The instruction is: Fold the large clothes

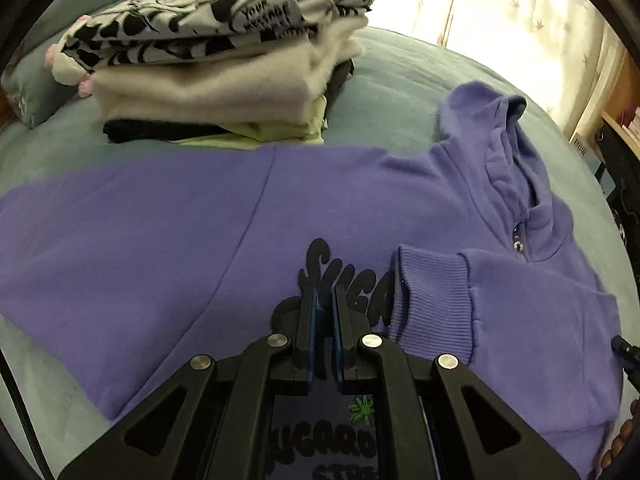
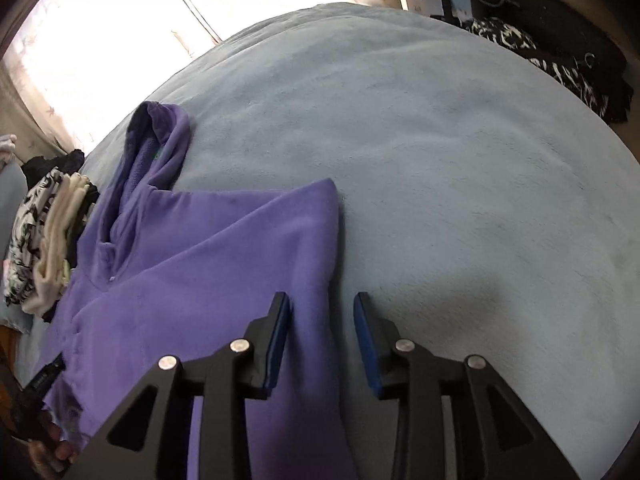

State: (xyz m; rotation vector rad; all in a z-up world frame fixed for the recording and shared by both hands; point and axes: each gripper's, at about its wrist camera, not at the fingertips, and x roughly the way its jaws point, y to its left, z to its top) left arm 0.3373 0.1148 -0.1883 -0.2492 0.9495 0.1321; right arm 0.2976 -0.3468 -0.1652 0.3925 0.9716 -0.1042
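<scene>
The purple fleece hoodie (image 1: 248,240) lies chest-up mid-frame on the pale blue blanket (image 2: 440,140), one sleeve folded in, the other still spread, beneath the nearly closed, empty left gripper (image 1: 325,300) and parted right gripper (image 2: 322,308), near the folded clothes stack (image 1: 216,60) upper left.

I see a purple hoodie (image 1: 360,208) with black lettering (image 1: 344,284), on a pale blue-grey blanket (image 2: 440,140); the stacked top (image 1: 208,20) is black-and-white patterned.
</scene>
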